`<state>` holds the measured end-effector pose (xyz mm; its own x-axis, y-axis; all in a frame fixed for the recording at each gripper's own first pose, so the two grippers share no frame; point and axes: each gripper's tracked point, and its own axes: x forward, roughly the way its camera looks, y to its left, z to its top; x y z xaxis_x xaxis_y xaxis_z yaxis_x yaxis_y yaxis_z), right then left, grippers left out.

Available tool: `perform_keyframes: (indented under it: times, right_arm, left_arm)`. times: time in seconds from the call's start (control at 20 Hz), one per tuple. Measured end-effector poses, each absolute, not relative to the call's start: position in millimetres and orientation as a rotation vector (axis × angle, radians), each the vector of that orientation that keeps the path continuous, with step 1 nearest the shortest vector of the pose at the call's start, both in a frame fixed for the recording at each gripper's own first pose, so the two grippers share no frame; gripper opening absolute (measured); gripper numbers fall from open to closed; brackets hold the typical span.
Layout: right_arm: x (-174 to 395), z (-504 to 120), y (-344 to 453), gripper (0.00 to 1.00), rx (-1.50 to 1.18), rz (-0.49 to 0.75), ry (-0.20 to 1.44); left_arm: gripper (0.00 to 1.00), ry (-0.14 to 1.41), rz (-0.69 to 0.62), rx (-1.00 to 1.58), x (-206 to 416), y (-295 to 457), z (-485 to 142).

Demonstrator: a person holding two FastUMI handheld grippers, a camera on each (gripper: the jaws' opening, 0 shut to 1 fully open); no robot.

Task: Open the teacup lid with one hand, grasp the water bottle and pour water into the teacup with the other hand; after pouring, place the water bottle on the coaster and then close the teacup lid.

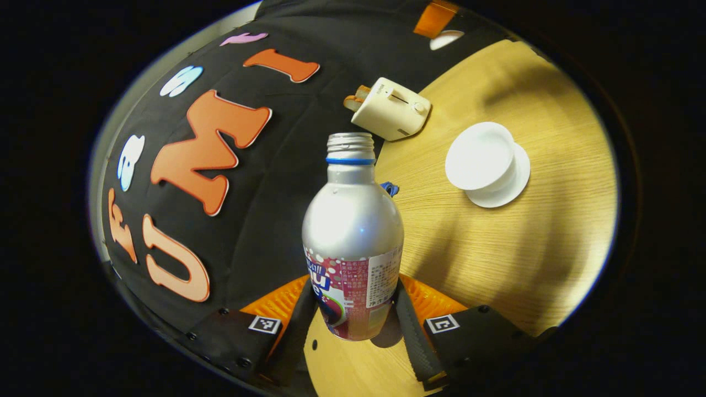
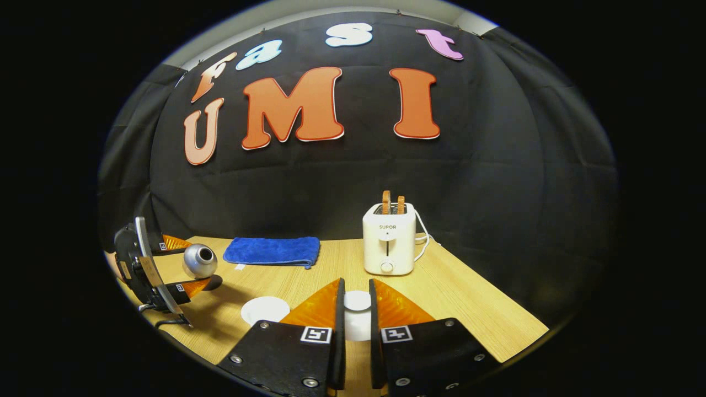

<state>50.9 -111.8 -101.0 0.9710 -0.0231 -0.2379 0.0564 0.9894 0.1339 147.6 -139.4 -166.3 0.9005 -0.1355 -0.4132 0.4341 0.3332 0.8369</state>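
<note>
Bottle (image 1: 353, 231) sat pinched between your left gripper's (image 1: 353, 309) fingers, uncapped and tipped over, held in the air above the wooden table (image 1: 513, 248). In the left gripper view the white teacup (image 1: 481, 157) stood on its saucer beyond the bottle's mouth, to the right, with the toaster (image 1: 392, 108) farther off. In the right gripper view your right gripper (image 2: 357, 317) was pressed onto the white lid (image 2: 357, 302), both fingers against it. To its left lay a white round coaster (image 2: 263, 309) on the table, a blue towel (image 2: 273, 251) lay at the far wall, and the left gripper (image 2: 193, 264) held the bottle (image 2: 199, 261) at the far left.
</note>
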Motion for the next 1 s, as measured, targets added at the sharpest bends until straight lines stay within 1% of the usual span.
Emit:
perform_keyframes:
  times: [0.25,0.3,0.35,0.6,1.0]
  right_arm:
    - [46.4,-100.9,-119.3,0.18,0.143,-0.048,0.232]
    - [46.3,-102.0,-119.9,0.18,0.142,-0.048,0.234]
    - [45.7,-102.1,-120.4,0.18,0.142,-0.046,0.236]
    - [47.3,-104.5,-119.9,0.18,0.136,-0.039,0.24]
    - [49.9,-110.2,-120.5,0.18,0.13,-0.026,0.251]
  left_arm:
    - [0.81,0.332,-0.437,1.349,153.5,-140.3,-177.9]
    - [0.8,0.351,-0.44,1.381,154.2,-139.7,-180.0]
    - [0.81,0.351,-0.447,1.409,155.2,-140.0,-178.7]
    - [0.82,0.321,-0.486,1.554,152.5,-146.0,-170.7]
    - [0.81,0.271,-0.5,1.799,163.9,-150.4,-157.4]
